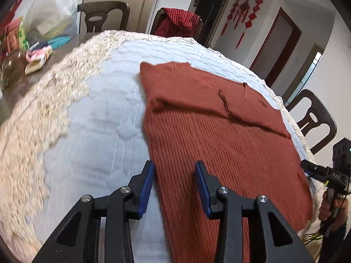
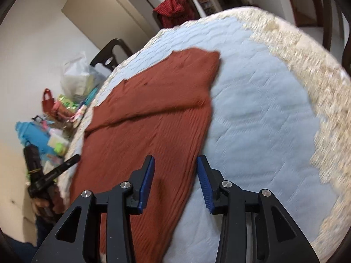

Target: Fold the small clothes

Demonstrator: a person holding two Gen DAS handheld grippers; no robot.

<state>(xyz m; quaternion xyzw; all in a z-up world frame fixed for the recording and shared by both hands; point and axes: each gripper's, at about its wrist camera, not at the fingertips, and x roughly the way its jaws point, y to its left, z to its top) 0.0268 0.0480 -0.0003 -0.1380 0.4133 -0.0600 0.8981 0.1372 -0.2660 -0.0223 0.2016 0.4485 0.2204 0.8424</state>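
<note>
Where the pale blue quilted cloth [image 1: 105, 118] covers the table, a rust-red ribbed knit garment [image 1: 210, 131] lies spread flat on it, with one part folded over across its far half so that a diagonal edge crosses the body. In the left wrist view the garment fills the right half of the cloth; in the right wrist view the same garment [image 2: 140, 118] lies to the left, and bare blue quilting [image 2: 258, 114] stretches away on the right. A cream lace border [image 1: 50, 100] rings the quilted cloth.

The left gripper [image 1: 174, 168] hangs over the garment's near left edge, its blue-padded jaws parted with nothing between them; one pad is over the blue cloth, the other over the knit. The right gripper [image 2: 175, 164] stands likewise over the garment's near right edge, jaws apart and holding nothing. Whether the pads touch the fabric below cannot be told.

Each camera catches the other tool at the frame's side: the right one [image 1: 329, 173] with a hand around its grip at the far right, the left one [image 2: 54, 173] at the lower left.

Beyond the table's rim stand dark wooden chairs [image 1: 103, 15], one draped with a red checked cloth [image 1: 177, 19]. Bags, boxes and small colourful clutter [image 2: 54, 114] crowd one end of the table. Red knotted ornaments [image 1: 243, 11] hang on the white wall.
</note>
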